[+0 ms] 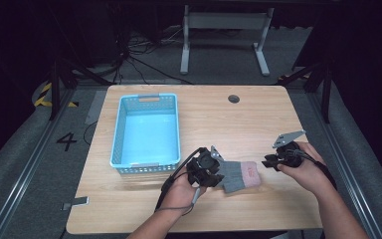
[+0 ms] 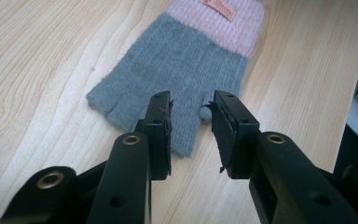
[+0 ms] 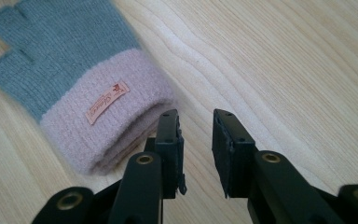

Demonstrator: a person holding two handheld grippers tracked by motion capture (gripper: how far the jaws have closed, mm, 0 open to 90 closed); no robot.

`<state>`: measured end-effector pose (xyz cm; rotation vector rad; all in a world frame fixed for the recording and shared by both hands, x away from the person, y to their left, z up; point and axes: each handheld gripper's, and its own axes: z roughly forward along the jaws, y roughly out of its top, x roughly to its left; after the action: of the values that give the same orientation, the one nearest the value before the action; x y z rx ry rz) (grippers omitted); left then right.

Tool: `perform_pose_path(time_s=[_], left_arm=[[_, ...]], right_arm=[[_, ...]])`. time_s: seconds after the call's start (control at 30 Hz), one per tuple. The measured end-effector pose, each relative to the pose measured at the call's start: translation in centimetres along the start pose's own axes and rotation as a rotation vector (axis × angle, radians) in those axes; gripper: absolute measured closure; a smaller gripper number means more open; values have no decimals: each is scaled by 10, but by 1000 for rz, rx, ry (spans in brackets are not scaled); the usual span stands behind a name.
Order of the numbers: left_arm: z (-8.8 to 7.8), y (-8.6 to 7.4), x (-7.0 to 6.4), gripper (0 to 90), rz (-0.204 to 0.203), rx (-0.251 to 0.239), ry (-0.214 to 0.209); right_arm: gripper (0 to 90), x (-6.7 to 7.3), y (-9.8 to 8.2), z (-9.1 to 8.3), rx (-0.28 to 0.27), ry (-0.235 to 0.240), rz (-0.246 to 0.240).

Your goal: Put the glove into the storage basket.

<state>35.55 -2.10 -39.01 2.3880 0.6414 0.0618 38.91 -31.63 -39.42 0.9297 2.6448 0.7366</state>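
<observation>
High view gives me the whole desk (image 1: 229,209), pale wood, with my two forearms coming in from the near edge. The blue basket (image 1: 121,130) stands on its left half, well apart from where I am working. Near the front edge, between my hands, lies the glove (image 1: 238,175): grey knit body, pink cuff, flat on the wood, cuff pointing toward my right hand.

My left gripper (image 1: 206,168) sits at the finger end of the glove. In the left gripper view the left gripper (image 2: 192,105) has its jaws partly apart with a clear gap, hanging over the grey fingerless end of the glove (image 2: 177,60); the pads press on nothing, so it is open and holds nothing.

My right gripper (image 1: 281,158) sits just beside the cuff end. In the right gripper view the right gripper (image 3: 195,116) is likewise open, jaws moderately apart, bare wood between them. The pink cuff (image 3: 107,121) lies just beside one jaw; I cannot tell whether they touch. A small orange label (image 3: 106,102) is sewn on the cuff.
</observation>
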Motion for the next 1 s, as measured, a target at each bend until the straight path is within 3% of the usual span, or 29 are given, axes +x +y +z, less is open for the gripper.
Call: perform_pose_path(time_s=[0.23, 0.37, 0.6, 0.73, 1.0], left_arm=[[3, 7, 2, 615, -31, -41, 12], [7, 11, 3, 615, -11, -36, 23], [17, 17, 4, 606, -25, -49, 4], [22, 20, 6, 542, -30, -61, 7], [37, 24, 5, 431, -11, -17, 8]], right_arm=[[723, -2, -2, -5, -12, -5, 16], [718, -4, -3, -9, -24, -11, 29], [707, -8, -7, -14, -36, -14, 50], [703, -10, -9, -15, -37, -13, 58], [677, -12, -12, -14, -34, -7, 79]])
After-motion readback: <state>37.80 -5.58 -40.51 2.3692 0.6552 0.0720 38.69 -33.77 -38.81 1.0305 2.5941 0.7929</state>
